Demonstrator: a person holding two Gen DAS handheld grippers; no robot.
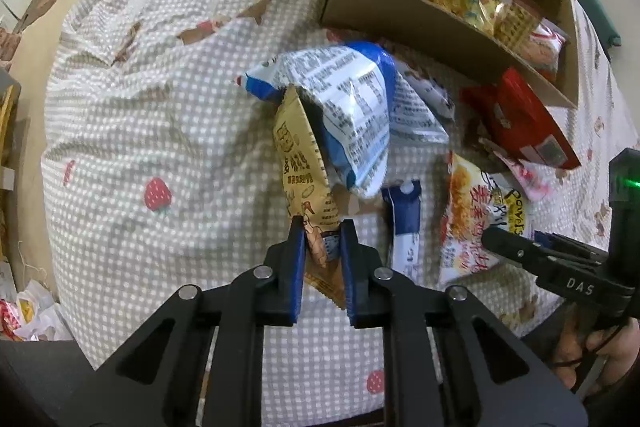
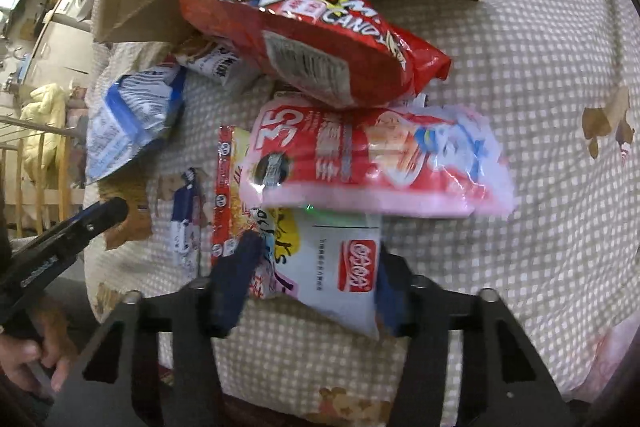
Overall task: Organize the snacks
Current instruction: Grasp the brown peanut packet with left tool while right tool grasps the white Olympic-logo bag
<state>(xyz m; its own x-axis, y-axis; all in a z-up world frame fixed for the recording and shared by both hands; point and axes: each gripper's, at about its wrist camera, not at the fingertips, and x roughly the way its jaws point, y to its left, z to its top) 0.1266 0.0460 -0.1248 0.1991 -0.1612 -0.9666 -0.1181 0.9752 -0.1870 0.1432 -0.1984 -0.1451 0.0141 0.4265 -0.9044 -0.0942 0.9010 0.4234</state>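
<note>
Left wrist view
Left gripper point(image 1: 322, 227): clamped on the lower end of a tan snack packet point(image 1: 306, 163), blue pads pressing both its faces.
Tan snack packet: stands up from the jaws, its top touching a blue-and-white bag point(image 1: 348, 107) that lies just beyond.
Cardboard box point(image 1: 400, 15): upper right on the checked bedspread point(image 1: 160, 115), with several yellow packets inside.
Loose snacks: a red bag point(image 1: 520, 123) leans at the box's near wall; a yellow noodle packet point(image 1: 476, 223) and a small navy sachet point(image 1: 404, 227) lie flat near the jaws.
Right gripper: seen from the side at the right edge, over the noodle packet.

Right wrist view
Right gripper point(image 2: 316, 275): closed on a white packet with a red logo point(image 2: 340, 267), blurred blue pads against its two edges.
White packet: lies partly on the noodle packet, just under a pink-and-red bag point(image 2: 380, 163).
Red bag point(image 2: 320, 43): rests against the box wall, overlapping the pink-and-red bag.
Blue-and-white bag: left of the pile.
Person's hand point(image 2: 28, 351): lower left, holding the other tool.
</note>
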